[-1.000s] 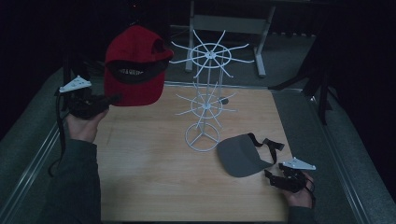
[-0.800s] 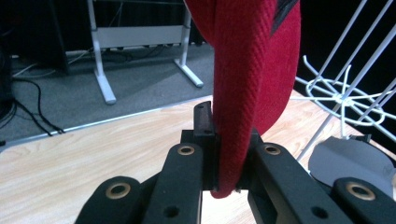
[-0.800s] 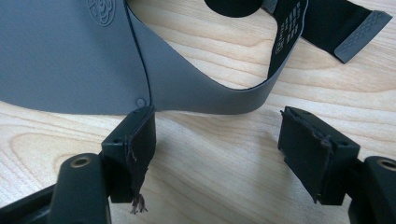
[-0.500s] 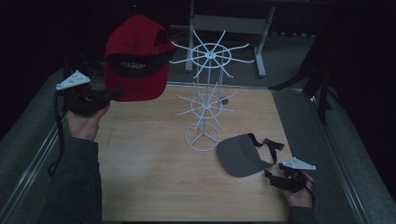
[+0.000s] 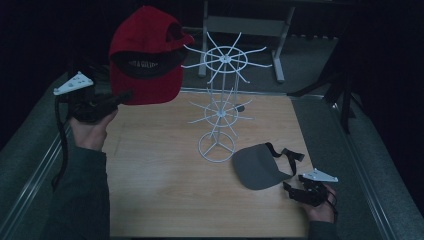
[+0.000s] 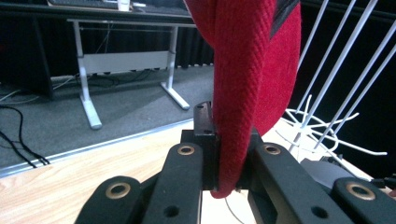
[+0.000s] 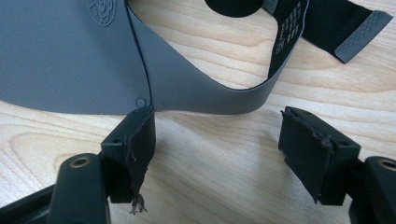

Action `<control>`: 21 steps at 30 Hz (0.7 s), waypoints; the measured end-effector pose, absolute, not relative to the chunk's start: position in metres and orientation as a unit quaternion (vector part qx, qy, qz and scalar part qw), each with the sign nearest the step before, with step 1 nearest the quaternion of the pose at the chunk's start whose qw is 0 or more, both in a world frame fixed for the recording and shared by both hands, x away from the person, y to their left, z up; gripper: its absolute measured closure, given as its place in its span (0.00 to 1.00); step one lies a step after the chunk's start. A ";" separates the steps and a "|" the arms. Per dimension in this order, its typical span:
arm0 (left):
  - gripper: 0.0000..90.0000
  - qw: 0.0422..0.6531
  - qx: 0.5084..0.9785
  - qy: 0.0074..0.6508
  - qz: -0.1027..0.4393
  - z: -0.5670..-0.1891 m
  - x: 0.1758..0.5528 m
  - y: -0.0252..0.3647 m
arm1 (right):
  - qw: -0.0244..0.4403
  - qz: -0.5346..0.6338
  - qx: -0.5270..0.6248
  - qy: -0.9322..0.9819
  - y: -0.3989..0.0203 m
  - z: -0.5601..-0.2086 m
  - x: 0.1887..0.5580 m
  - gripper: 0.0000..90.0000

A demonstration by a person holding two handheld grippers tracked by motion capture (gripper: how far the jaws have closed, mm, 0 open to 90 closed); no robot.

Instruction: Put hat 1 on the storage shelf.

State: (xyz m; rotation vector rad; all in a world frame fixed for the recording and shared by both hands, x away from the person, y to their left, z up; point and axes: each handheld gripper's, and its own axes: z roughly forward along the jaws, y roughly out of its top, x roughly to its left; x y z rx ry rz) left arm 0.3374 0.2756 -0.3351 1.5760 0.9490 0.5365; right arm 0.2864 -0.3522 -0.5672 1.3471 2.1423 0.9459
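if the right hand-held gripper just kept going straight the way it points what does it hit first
Most likely the grey visor: the open right hand-held gripper points at the visor's brim edge and side band, just ahead of its jaws on the wooden table. One pad already looks very close to the edge; contact is unclear.

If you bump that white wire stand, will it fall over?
Probably fairly easily: the white wire stand is tall and thin on a small ring foot, and its wire looks light. Its long spokes stick out wide, so the red cap might snag them.
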 end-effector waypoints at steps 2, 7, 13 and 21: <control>0.95 0.577 0.671 0.404 0.231 -0.334 0.336 0.275 | 0.218 0.342 0.487 0.774 -0.352 -0.567 0.286 0.30; 0.95 0.580 0.669 0.403 0.231 -0.333 0.333 0.275 | 0.218 0.342 0.487 0.774 -0.352 -0.567 0.286 0.30; 0.95 0.585 0.665 0.402 0.234 -0.330 0.331 0.277 | 0.219 0.342 0.486 0.774 -0.352 -0.567 0.286 0.30; 0.95 0.581 0.669 0.397 0.239 -0.334 0.323 0.273 | 0.218 0.341 0.486 0.774 -0.352 -0.567 0.286 0.30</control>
